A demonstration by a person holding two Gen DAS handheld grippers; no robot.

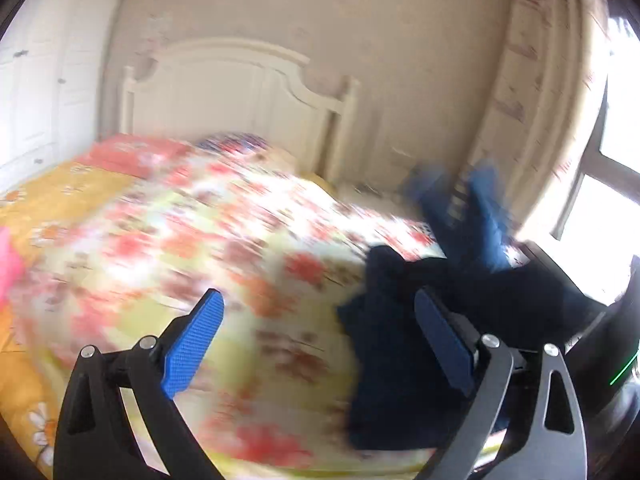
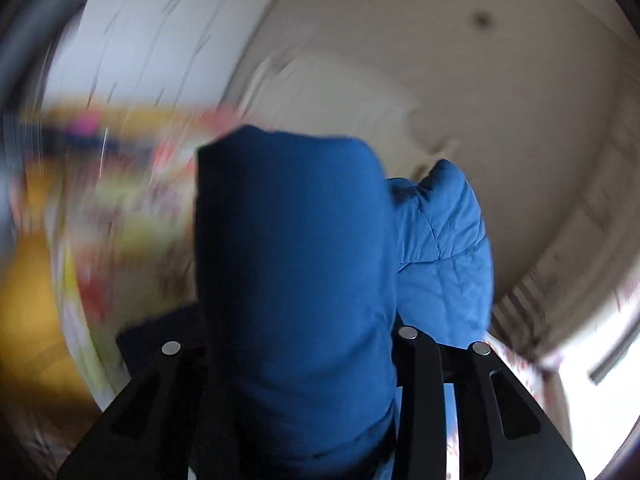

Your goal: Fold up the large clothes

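One garment in play: a blue padded jacket [image 2: 296, 280], bunched up thick btwn the right gripper [image 2: 298, 344] jaws, which are closed down on it as far as the bulk allows. A quilted lobe of the same jacket [image 2: 444, 248] sticks up just right of the clamped fold. Rt cam is tilted up toward wall/ceiling, so the held part is lifted off the bed.

From the left wrist cam: left gripper [image 1: 320, 344] is wide open, nothing btwn its two blue pads [image 1: 196, 344]. The jacket's dark mass [image 1: 392, 360] lies on the floral quilt [image 1: 200, 240], to the right of the open gap, touching/overlapping the right-hand finger. It runs from there up and away toward the lifted end at the right gripper [image 1: 460, 208], so long axis goes roughly near-to-far on the right side, tilted upward.

Judgement: next move needs the left to shift right and grab the loose lower end; it's the nearer free hand.

Count: 1 jacket, 2 grippers, 1 bed w/ white headboard [image 1: 240, 92], 1 pink item [image 1: 8, 264] at far-left edge, can't tell what. Heavy blur in both views.
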